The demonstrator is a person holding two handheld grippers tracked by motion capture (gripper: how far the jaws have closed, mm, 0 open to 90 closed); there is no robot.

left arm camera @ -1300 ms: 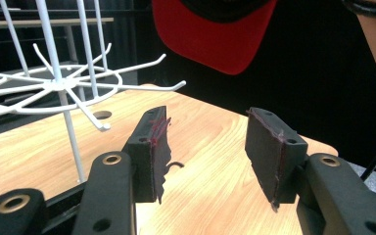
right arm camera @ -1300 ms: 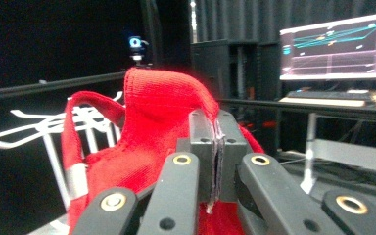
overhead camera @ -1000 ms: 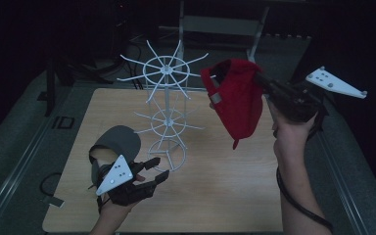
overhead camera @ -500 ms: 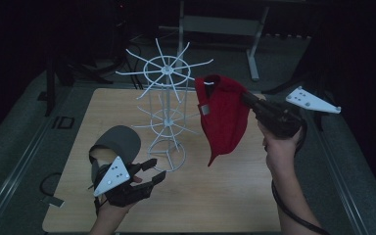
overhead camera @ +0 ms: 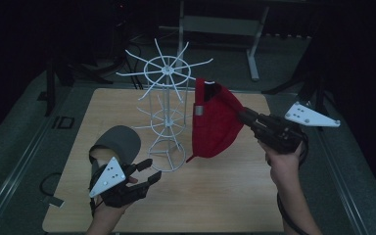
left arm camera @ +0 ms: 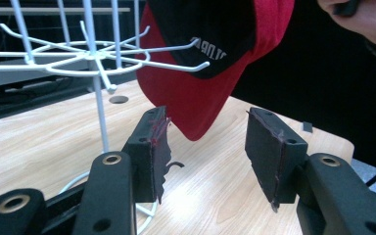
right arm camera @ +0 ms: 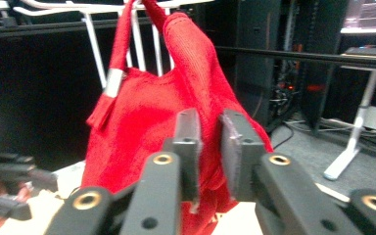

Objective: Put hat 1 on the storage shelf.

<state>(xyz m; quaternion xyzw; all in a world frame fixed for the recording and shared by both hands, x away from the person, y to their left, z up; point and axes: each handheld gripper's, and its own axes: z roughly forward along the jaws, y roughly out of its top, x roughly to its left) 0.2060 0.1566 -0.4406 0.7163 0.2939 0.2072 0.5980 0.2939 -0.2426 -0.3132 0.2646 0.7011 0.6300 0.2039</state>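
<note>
A red cap (overhead camera: pixel 213 127) hangs by its back strap from an arm of the white wire rack (overhead camera: pixel 166 73), its peak pointing down. My right gripper (overhead camera: pixel 240 115) is at the cap's right side. In the right gripper view its jaws (right arm camera: pixel 210 122) have just been opening; a narrow gap shows between the pads, with the red cloth (right arm camera: pixel 142 147) bulging between them and just beyond. My left gripper (overhead camera: pixel 149 169) rests low by the rack's base ring, open with nothing between its pads (left arm camera: pixel 208 142). The red peak (left arm camera: pixel 196 103) hangs just beyond them.
A grey cap (overhead camera: pixel 120 142) lies on the wooden table (overhead camera: pixel 225 196) just behind my left hand. The rack has a second, lower ring of hooks (overhead camera: pixel 164 115). Dark floor, cables and a metal stand (overhead camera: pixel 254 58) surround the table.
My right hand has come down and leftward with the red cap, bringing its strap onto a rack arm. The right jaws have parted slightly. The left gripper has stayed put.
</note>
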